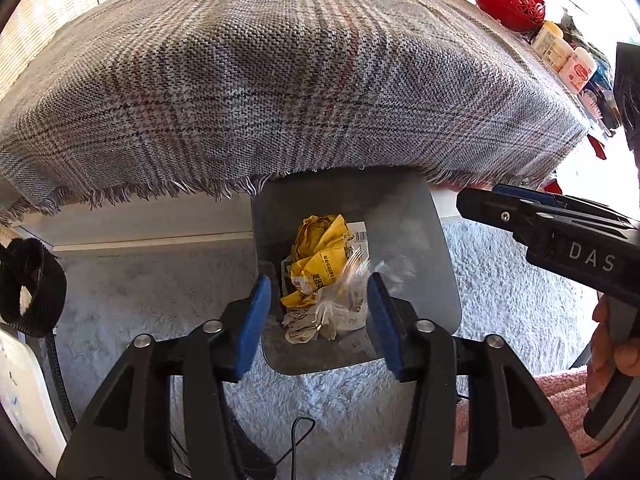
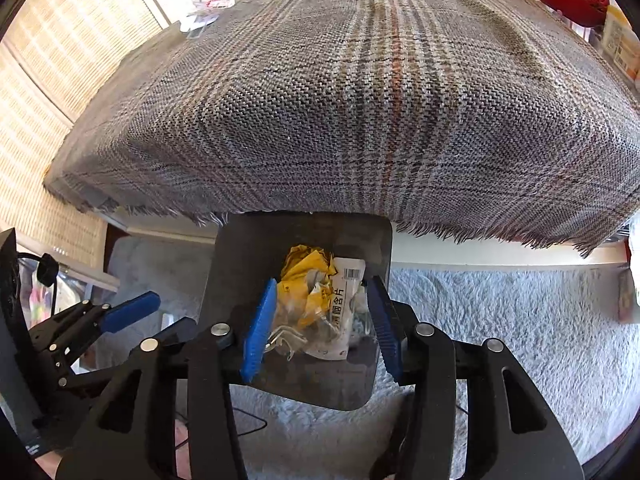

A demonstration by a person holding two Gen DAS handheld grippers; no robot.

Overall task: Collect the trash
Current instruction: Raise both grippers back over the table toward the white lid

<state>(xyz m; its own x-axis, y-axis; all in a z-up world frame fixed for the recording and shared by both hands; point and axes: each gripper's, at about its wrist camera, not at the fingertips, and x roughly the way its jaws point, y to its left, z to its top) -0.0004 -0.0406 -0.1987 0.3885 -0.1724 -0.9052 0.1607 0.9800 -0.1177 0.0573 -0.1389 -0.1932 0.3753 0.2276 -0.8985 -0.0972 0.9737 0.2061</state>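
Note:
A grey bin [image 1: 400,216] stands on the rug, its far rim under the table's fringed edge. Inside lie a crumpled yellow wrapper [image 1: 320,248], a white barcoded packet [image 2: 346,296] and a clear plastic bag [image 1: 344,296]. My left gripper [image 1: 320,320] hangs over the bin, open; the clear bag shows blurred between its blue fingers [image 1: 256,316], with neither pad pressing it. My right gripper [image 2: 322,320] is also open above the bin's trash, touching none of it. Each gripper shows in the other's view: the right one [image 1: 492,200], the left one [image 2: 132,312]. A small clear-and-white wrapper [image 2: 204,12] lies on the table's far corner.
A table with a grey plaid cloth [image 1: 280,80] fills the upper view. At its far right stand a red basket [image 1: 508,4] and bottles [image 1: 576,68]. A pale fluffy rug [image 2: 500,320] covers the floor. A person's hand [image 1: 612,344] holds the right gripper. Thin black cables [image 1: 296,436] lie on the rug.

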